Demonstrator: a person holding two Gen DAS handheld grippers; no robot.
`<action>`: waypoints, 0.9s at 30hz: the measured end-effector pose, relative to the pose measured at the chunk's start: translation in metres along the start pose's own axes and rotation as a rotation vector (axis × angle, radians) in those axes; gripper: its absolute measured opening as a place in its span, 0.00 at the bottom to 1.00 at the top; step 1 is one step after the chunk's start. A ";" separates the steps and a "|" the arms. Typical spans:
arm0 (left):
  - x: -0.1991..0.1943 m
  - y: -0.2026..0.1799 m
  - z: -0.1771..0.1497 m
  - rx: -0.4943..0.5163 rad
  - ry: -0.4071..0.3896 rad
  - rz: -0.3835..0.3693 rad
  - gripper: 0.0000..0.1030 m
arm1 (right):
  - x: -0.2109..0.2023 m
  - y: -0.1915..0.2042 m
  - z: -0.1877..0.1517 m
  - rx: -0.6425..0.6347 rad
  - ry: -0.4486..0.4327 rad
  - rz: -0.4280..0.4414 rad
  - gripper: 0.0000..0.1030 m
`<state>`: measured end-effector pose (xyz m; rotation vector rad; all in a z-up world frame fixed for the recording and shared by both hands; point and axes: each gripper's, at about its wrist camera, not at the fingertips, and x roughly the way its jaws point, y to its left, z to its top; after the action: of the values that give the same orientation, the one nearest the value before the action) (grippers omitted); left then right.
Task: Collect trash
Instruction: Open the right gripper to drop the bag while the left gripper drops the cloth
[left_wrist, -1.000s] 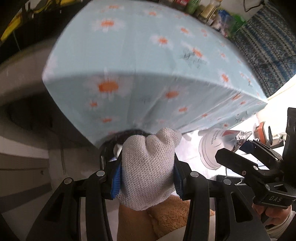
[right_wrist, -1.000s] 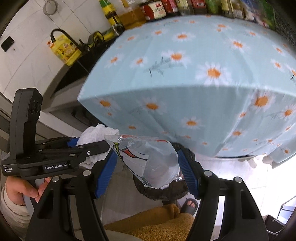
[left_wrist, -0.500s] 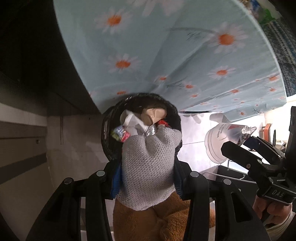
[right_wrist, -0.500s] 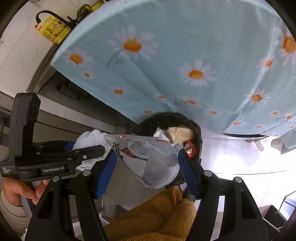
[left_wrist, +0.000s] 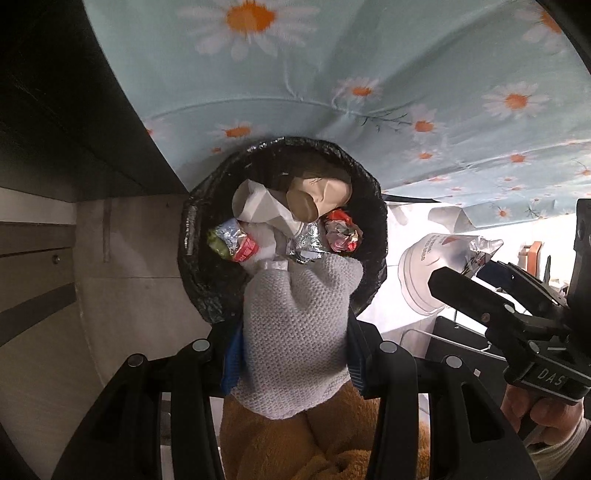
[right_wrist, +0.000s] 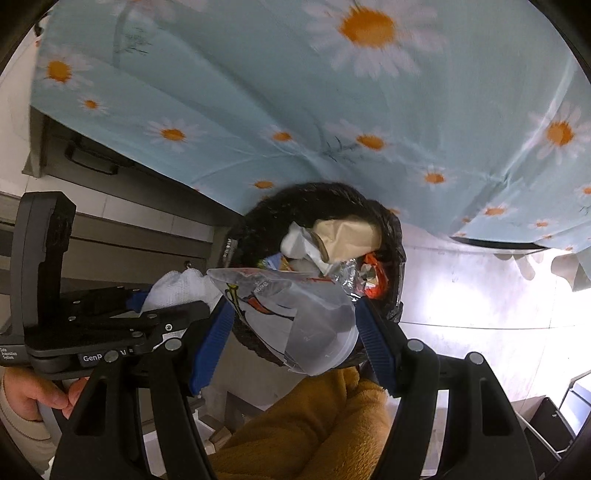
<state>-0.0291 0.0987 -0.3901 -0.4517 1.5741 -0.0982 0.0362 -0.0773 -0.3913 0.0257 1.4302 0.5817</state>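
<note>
Bin (left_wrist: 373, 206) now nearer beneath cloth (left_wrist: 295, 332) clamped in left hand-held gripper (left_wrist: 293, 354)

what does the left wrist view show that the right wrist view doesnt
Only the left wrist view shows the knit cloth filling the left gripper, and a green wrapper in the bin. Only the right wrist view shows the cabinet handle and the clear plastic bag close up in the right gripper. Both show the black-lined bin and daisy tablecloth.
</note>
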 end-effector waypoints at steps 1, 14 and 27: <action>0.004 0.000 0.002 -0.001 0.003 0.004 0.42 | 0.003 -0.003 0.000 0.004 0.004 -0.001 0.66; 0.003 -0.002 0.007 -0.056 0.012 0.053 0.63 | 0.000 -0.010 0.007 0.038 0.010 0.029 0.74; -0.055 -0.023 -0.009 -0.053 -0.066 0.077 0.63 | -0.063 -0.006 -0.007 0.006 -0.059 0.018 0.75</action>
<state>-0.0336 0.0942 -0.3305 -0.4304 1.5298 0.0173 0.0308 -0.1095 -0.3371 0.0600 1.3758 0.5874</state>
